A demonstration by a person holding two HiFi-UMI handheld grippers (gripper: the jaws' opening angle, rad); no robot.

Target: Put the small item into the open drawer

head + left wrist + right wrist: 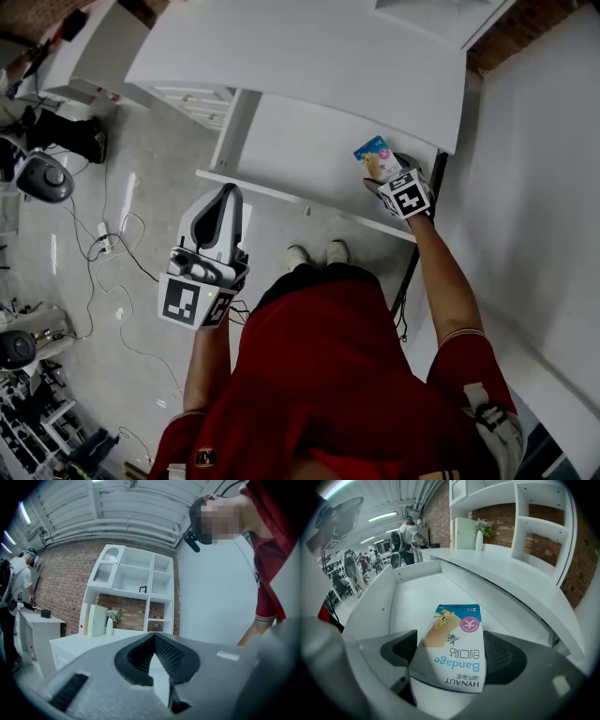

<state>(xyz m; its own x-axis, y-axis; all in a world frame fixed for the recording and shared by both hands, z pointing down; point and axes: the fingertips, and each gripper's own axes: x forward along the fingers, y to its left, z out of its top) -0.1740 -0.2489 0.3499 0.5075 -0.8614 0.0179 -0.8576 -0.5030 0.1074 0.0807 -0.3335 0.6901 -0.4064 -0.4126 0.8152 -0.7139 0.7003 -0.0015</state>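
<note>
A small blue and white bandage box (377, 157) (454, 651) sits between the fingers of my right gripper (384, 173) (451, 654), which is shut on it. The box hangs over the right end of the open white drawer (300, 150) (417, 597), a little above its bare floor. My left gripper (225, 197) (153, 639) is held up near the person's body, left of the drawer's front edge. It points away from the drawer, its jaws are together and nothing is between them.
The white desk top (309, 47) overhangs the drawer's back. The person's shoes (314, 253) stand just under the drawer front. Cables (112, 244) and black devices (42, 178) lie on the floor at left. A white wall (544, 187) runs along the right.
</note>
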